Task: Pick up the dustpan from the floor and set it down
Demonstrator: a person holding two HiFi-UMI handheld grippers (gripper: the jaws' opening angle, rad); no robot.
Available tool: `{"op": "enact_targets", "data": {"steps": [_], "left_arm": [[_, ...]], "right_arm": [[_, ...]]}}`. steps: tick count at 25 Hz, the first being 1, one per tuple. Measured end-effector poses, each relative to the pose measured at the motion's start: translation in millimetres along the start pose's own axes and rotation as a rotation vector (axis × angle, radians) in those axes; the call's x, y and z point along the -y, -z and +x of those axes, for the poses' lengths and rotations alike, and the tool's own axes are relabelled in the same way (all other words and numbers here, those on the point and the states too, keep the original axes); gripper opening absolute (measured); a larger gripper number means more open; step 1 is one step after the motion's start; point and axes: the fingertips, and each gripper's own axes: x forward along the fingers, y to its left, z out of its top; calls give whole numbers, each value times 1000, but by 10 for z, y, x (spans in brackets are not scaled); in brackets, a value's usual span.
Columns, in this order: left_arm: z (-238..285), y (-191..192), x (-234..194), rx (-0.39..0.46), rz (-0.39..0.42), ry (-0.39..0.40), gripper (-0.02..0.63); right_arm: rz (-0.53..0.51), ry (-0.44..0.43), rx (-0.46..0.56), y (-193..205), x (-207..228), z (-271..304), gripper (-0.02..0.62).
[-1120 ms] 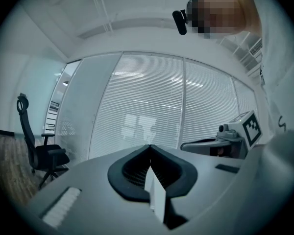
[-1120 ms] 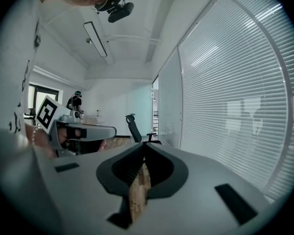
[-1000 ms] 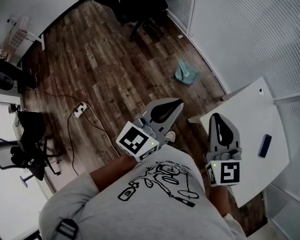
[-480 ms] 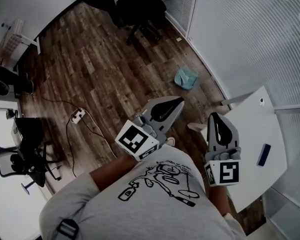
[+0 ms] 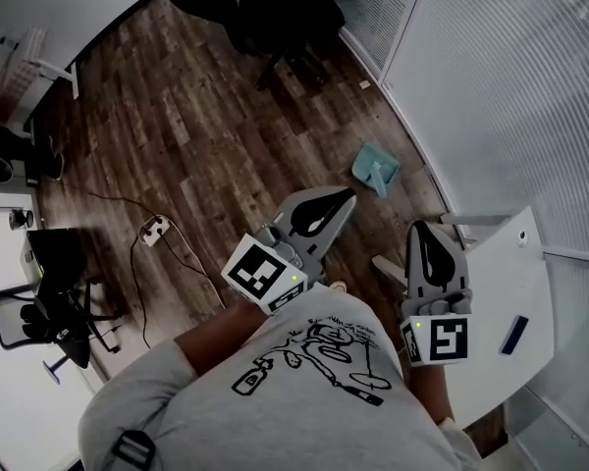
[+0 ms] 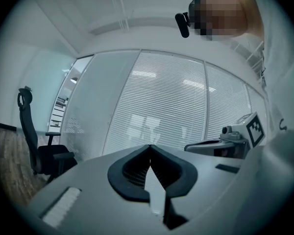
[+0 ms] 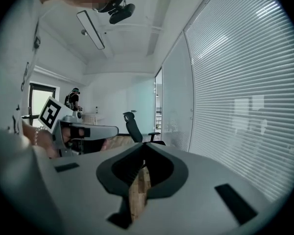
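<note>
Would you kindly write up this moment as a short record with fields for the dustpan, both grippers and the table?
dustpan: teal, lying on the wooden floor beside the glass wall, untouched
left gripper: shut, empty, raised, apart from the dustpan
right gripper: shut, empty, raised by the table
table: white, a small dark item on it
task stage: pickup not yet begun

No readable text or numbers

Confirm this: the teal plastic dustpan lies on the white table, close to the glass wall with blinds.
Wrong. The teal plastic dustpan lies on the dark wooden floor, close to the glass wall with blinds; the head view shows it.
</note>
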Motion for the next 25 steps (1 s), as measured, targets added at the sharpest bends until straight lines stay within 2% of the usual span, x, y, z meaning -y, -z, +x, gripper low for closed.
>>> {"op": "enact_targets", "data": {"steps": [9,15,25], "left_arm": [[434,-306,-910,-7,-4,22,2],[619,-347,-1374,-25,-12,34,2],[769,-315,-1682,-46,-28,33,2]], "right_arm": [[2,13,-4,-294,170,997,9],[14,21,-4,-375,222,1498,9],[31,22,-2,-431,302,1851,9]]}}
